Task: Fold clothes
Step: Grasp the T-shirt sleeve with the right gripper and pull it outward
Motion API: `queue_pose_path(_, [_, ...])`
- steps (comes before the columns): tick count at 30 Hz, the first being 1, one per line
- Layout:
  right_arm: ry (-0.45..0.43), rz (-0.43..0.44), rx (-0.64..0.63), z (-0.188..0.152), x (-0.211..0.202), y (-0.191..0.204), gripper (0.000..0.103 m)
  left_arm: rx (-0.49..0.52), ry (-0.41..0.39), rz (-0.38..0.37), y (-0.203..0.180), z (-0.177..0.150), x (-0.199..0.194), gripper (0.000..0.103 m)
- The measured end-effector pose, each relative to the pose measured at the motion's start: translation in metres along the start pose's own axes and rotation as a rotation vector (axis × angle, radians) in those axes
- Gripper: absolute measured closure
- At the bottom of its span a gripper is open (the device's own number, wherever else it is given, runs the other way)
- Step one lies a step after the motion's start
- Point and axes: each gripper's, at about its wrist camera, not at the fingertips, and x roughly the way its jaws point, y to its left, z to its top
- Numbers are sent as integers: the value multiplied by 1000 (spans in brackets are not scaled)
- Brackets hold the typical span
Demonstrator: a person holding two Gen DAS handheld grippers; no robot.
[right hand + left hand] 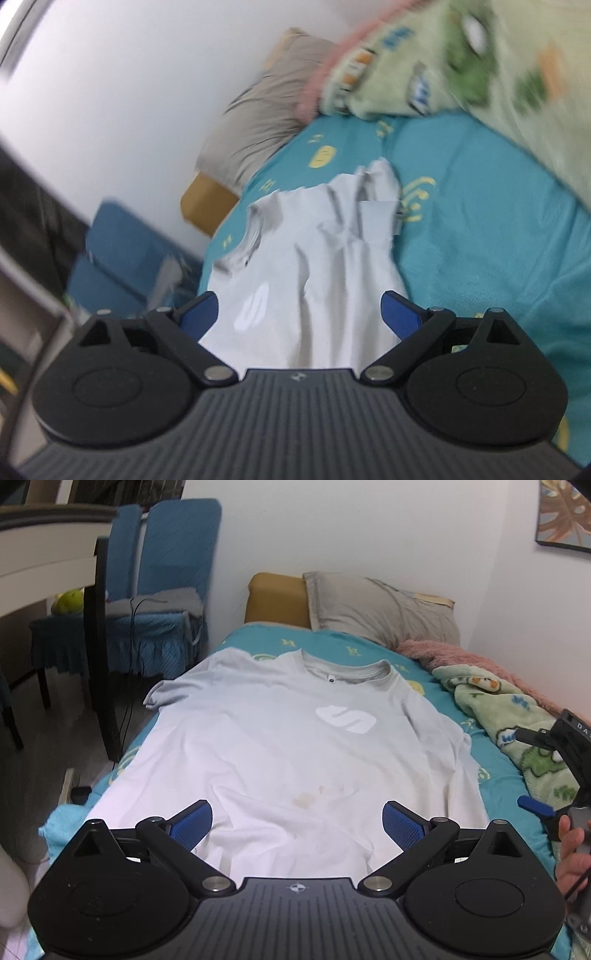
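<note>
Bedroom, white walls; bed (332,642) with teal patterned sheet, running away from both tools.

Shirt (288,746): white, short-sleeved, pale logo on the chest, faint yellowish stain low on the front. Lies face up and mostly flat on the sheet, collar at the far end, hem nearest the left tool. One sleeve hangs over the bed edge to the tool's left; the opposite side is bunched and wrinkled.

Left tool (297,825): jaws wide apart, blue pads bare, nothing held. Poised just above the shirt's lower hem, the stain straight ahead between the pads.

Right tool (299,314): jaws wide apart, nothing held. Its view is blurred and tilted; the crumpled side of the shirt (317,258) lies ahead between the fingers. Seen from the left wrist, this tool (554,775) is off to the far right over the blanket, with the person's hand (572,853) on its handle.

Blanket (509,723): green, cartoon print, pink edge, heaped along the wall side, right of the shirt and apart from it.

Pillow (380,609): grey, at the head of the bed, beyond the collar.

Chair (162,590): blue-covered, on the floor left of the bed, beside a dark-legged surface (48,557).

Picture (565,513): framed, on the wall, upper right.
</note>
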Motion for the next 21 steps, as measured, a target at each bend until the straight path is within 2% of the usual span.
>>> queue_pose_path(3, [21,-11,119,11,22,-20,23,-33,7,-10,3,4,9,3])
queue_pose_path(7, [13,-33,170,18,55,-37,24,-71,20,-32,7,6,25,3])
queue_pose_path(12, [-30,-48,181,28,96,-44,24,-139,84,-59,16,2,53,3])
queue_pose_path(17, [-72,-68,192,38,135,-50,25,-179,112,-75,27,4,80,3])
queue_pose_path(20, [-95,-113,197,47,149,-51,40,-216,128,-82,35,4,90,3])
queue_pose_path(21, [-105,-134,195,49,152,-51,53,-229,133,-84,38,4,94,3])
